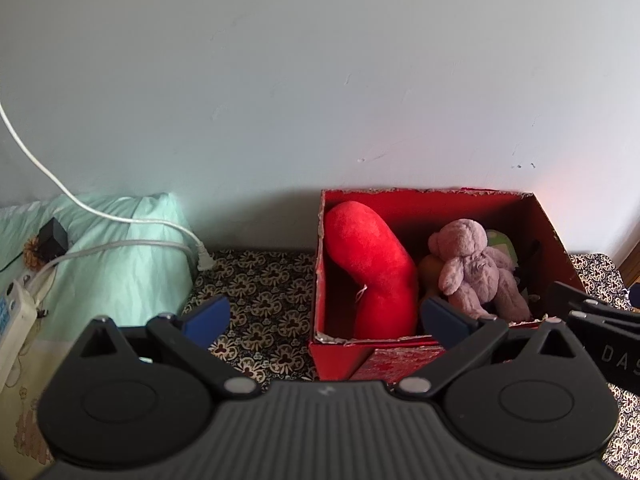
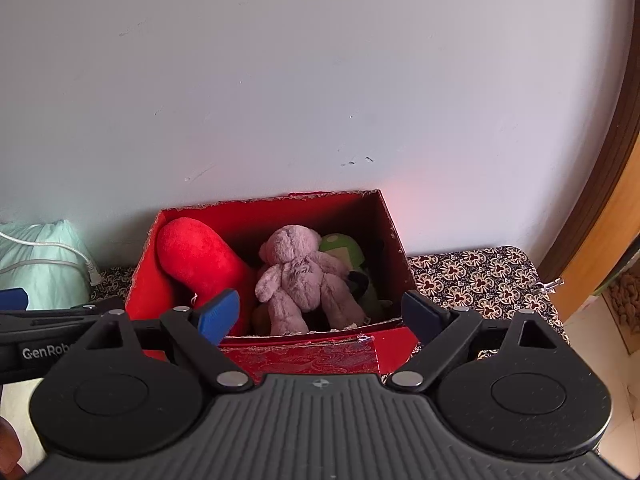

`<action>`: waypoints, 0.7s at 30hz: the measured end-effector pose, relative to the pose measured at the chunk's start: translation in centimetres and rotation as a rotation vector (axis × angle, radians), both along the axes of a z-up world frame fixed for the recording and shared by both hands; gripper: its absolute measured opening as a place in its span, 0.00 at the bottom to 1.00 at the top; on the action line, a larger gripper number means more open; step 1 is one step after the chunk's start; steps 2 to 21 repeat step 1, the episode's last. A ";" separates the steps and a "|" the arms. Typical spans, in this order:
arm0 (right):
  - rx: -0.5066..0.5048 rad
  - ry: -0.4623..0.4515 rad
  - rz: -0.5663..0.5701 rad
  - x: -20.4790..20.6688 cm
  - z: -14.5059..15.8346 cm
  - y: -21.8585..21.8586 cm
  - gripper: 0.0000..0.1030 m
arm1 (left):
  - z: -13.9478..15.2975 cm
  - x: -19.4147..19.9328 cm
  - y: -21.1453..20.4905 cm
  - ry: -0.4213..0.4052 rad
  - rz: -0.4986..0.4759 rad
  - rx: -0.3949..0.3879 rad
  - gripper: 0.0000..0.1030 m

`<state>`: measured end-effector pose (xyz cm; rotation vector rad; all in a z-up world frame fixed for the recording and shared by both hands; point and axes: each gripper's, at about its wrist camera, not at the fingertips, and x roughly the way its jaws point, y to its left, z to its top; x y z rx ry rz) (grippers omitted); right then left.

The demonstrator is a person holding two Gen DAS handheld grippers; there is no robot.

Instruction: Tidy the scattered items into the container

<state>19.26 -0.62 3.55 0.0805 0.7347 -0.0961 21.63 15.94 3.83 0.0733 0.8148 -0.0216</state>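
Both grippers hang wide open, empty: left gripper [image 1: 324, 316], right gripper [image 2: 320, 312]. Centre frame, the red box [image 2: 396, 340] holds a red plush [image 2: 200, 256] beside a mauve teddy bear [image 2: 300, 276].

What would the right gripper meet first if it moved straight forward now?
Probably the purple teddy bear inside the red box; the open right gripper points over the near rim, though depth is unclear.
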 end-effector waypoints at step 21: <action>0.000 -0.002 -0.001 0.0 0.0 0.0 0.88 | 0.0 0.0 0.0 -0.001 -0.001 -0.002 0.99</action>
